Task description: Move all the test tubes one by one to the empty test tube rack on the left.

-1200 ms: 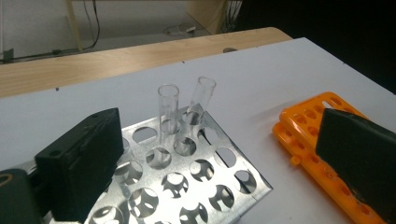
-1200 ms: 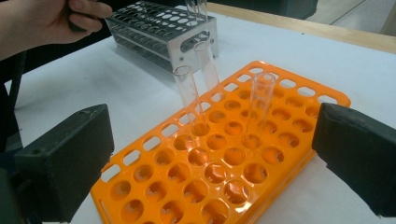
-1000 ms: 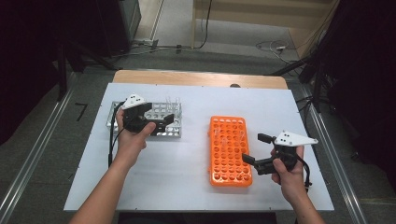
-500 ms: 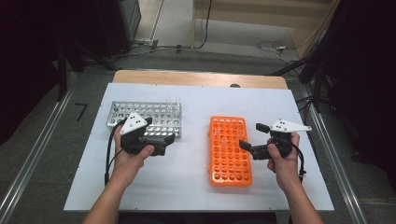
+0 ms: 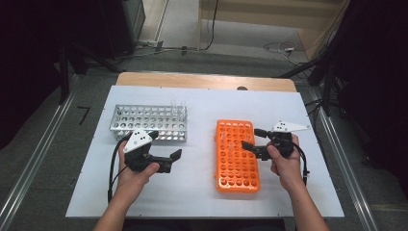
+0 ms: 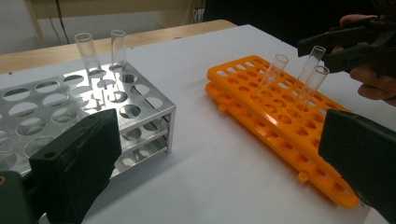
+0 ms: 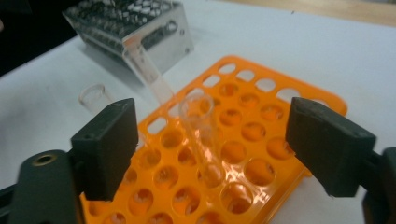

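Observation:
An orange tube rack (image 5: 236,166) lies right of centre and holds three clear tubes (image 6: 276,70) near its far end. My right gripper (image 5: 251,138) reaches over that end. Its jaws have just been closing, and one upright tube (image 7: 201,133) stands between them with a gap on both sides, untouched by the pads. A metal rack (image 5: 144,123) at the left holds two clear tubes (image 6: 88,49) in its far right corner. My left gripper (image 5: 174,157) hovers open and empty over the table in front of the metal rack, pointing right.
The white tabletop (image 5: 202,192) has bare room between the racks and along the near edge. A wooden strip (image 5: 202,81) runs along the far edge. Cables trail from both grippers toward the person's forearms.
The left gripper came back from the metal rack toward the near edge. The right gripper moved left and farther over the orange rack, around a tube, with its jaws narrower.

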`<state>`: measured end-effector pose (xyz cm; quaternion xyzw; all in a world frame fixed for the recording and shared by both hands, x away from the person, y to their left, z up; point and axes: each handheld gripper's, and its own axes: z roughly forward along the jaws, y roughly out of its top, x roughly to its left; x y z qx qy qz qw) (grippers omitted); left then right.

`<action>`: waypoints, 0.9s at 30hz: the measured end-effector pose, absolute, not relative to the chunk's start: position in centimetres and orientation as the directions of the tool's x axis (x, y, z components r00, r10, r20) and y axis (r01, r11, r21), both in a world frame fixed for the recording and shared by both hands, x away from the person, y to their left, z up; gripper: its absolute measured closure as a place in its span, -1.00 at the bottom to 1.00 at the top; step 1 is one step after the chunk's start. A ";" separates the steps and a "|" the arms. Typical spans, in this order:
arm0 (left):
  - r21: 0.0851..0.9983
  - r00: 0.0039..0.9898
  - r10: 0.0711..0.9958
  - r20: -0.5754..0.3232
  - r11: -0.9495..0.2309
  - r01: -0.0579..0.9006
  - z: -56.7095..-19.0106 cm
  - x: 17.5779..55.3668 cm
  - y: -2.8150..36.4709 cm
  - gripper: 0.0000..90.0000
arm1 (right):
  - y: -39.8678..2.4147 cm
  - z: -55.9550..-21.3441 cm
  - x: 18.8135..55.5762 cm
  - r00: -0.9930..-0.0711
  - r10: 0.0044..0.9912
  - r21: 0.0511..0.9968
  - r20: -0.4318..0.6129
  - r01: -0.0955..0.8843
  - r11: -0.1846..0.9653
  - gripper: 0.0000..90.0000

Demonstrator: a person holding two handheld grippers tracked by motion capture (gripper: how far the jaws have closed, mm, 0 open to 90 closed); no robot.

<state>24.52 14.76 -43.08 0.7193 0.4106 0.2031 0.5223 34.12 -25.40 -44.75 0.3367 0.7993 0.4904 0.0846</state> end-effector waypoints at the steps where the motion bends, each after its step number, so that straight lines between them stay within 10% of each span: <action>1: 0.918 0.577 0.805 -0.135 -0.119 0.380 -43.2 24.5 14.8 -1.00 | -25.3 -45.0 34.0 -0.763 0.617 0.834 0.194 0.459 0.306 -0.58; 11: 0.913 0.575 0.805 -0.145 -0.115 0.391 -43.8 24.4 15.0 -1.00 | -25.3 -46.4 33.5 -0.754 0.627 0.813 0.194 0.482 0.328 0.01; 27: 0.911 0.577 0.804 -0.147 -0.117 0.396 -44.0 24.4 14.9 -1.00 | -24.3 -47.2 33.4 -0.760 0.629 0.798 0.164 0.477 0.369 0.42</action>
